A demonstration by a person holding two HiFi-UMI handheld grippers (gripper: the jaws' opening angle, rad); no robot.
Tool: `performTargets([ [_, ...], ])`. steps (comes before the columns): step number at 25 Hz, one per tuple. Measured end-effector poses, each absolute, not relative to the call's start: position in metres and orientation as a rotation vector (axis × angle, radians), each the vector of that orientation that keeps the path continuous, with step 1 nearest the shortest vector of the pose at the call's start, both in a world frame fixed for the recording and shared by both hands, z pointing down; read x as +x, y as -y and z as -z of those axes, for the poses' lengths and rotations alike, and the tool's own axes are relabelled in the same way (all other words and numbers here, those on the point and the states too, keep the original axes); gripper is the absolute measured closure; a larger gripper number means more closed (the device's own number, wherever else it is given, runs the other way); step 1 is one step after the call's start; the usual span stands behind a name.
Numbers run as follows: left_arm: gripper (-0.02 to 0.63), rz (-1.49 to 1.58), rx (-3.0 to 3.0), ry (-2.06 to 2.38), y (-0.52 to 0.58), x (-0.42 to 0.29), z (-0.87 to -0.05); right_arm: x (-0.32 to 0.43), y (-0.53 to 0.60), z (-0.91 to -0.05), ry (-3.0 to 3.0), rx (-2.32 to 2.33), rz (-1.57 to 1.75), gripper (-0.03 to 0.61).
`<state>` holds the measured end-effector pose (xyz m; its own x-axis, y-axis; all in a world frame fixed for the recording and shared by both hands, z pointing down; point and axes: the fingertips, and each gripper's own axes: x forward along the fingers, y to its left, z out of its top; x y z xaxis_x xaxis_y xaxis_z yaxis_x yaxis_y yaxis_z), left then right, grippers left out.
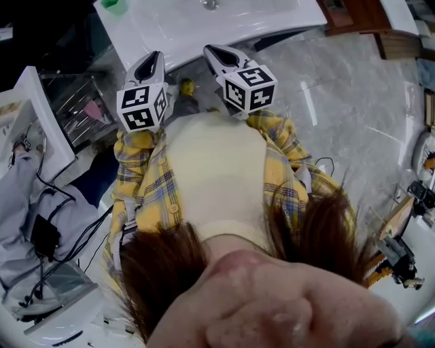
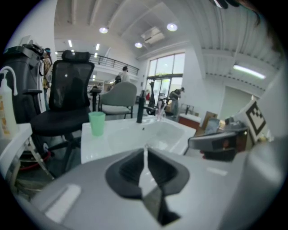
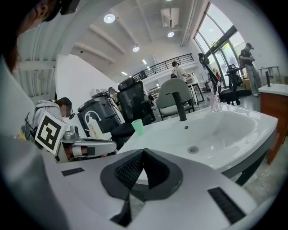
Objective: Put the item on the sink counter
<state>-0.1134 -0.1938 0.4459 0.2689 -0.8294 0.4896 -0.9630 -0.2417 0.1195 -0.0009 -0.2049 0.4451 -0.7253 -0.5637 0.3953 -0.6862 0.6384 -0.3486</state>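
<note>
Head view: left gripper [image 1: 153, 62] and right gripper [image 1: 219, 56] are held side by side in front of the yellow plaid shirt [image 1: 146, 180], tips aimed toward the white sink counter [image 1: 170, 30]; each has its marker cube [image 1: 143, 105] behind the jaws. The green cup [image 1: 114, 5] sits on the counter's far left corner, well apart from both grippers. Left gripper view: jaws clenched, only a hairline slit between the pads, nothing in them. Cup stands upright on the flat left corner of the counter, left of the basin [image 2: 157, 132] and clear of the jaw tips. Black faucet [image 2: 140, 110] is at the basin's back edge, and a black office chair [image 2: 67, 96] stands behind the counter to the left. The right gripper shows at the frame's right edge, beside this one. Right gripper view: jaws closed tip to tip, also empty. Basin is ahead and to the right with its drain [image 3: 193, 149] visible; the cup is upright on the counter's far left corner. The left gripper is at left, level with this one, neither touching the counter.
</note>
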Motion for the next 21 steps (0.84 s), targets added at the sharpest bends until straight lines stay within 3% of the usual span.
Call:
performTargets([
  [21,0.601,-0.484,2.14,1.619,0.207,-0.126,-0.456,-0.009,0.219,-0.453,2.592,1.038,-0.713,0.565],
])
